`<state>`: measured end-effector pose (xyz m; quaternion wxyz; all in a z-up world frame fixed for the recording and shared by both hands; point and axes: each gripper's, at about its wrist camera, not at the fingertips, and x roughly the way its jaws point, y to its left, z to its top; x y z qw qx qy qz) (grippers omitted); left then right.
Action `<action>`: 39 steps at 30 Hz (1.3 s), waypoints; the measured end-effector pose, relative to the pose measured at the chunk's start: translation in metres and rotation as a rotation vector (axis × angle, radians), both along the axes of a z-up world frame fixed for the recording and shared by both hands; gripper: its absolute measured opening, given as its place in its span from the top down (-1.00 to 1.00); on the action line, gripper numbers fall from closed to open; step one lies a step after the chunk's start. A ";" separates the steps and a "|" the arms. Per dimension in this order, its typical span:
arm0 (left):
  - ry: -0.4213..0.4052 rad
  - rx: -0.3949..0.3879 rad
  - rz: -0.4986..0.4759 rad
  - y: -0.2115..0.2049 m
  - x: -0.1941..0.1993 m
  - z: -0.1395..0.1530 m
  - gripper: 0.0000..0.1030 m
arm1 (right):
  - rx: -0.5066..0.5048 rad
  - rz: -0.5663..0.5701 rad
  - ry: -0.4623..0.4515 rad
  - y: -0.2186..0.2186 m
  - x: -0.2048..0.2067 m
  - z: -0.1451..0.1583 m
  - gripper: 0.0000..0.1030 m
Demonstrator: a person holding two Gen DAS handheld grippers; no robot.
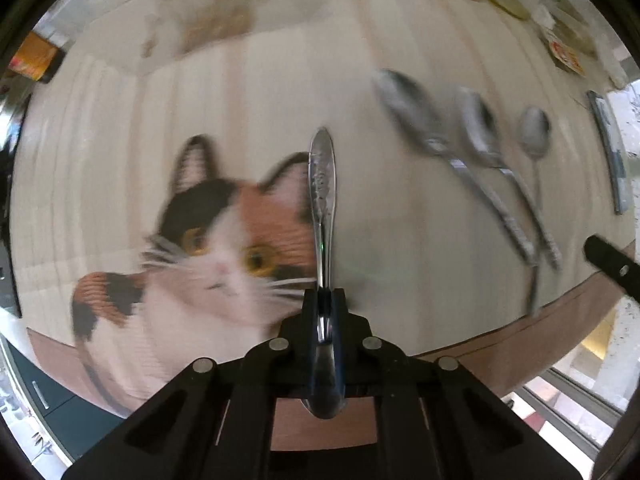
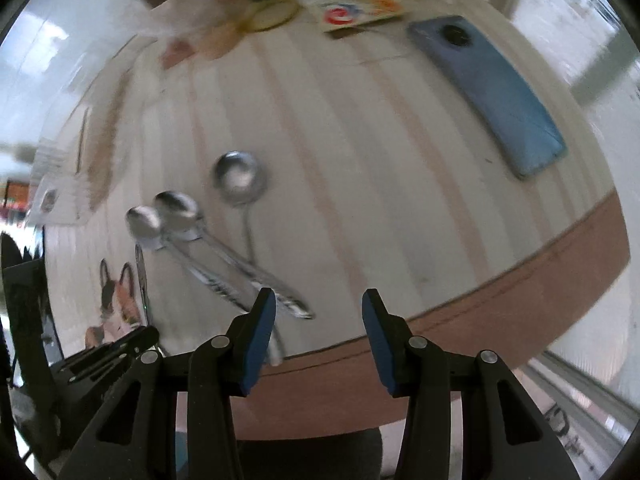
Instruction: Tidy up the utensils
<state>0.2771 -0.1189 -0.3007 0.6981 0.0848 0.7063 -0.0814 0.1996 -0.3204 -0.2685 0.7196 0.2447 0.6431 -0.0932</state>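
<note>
My left gripper [image 1: 323,294] is shut on a metal spoon [image 1: 322,184]. Its patterned handle points forward over the table and its bowl sits back between the jaws. Three more spoons lie side by side on the cloth to the right: a large one [image 1: 404,100], a second [image 1: 478,124] and a small thin one [image 1: 534,130]. In the right wrist view the same three spoons [image 2: 240,178] lie just ahead and left of my right gripper [image 2: 319,306], which is open and empty near the table's front edge. The left gripper [image 2: 132,344] shows at the lower left there.
A striped cream tablecloth [image 1: 280,80] with a calico cat print [image 1: 224,232] covers the table. A blue phone [image 2: 488,92] lies at the right. Packets and a yellow ring [image 2: 272,16] clutter the far edge. The brown table border [image 2: 520,280] runs along the front.
</note>
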 end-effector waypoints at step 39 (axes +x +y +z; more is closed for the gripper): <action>0.113 -0.343 0.341 0.236 0.021 -0.010 0.83 | -0.229 0.331 0.082 0.179 0.105 -0.027 0.79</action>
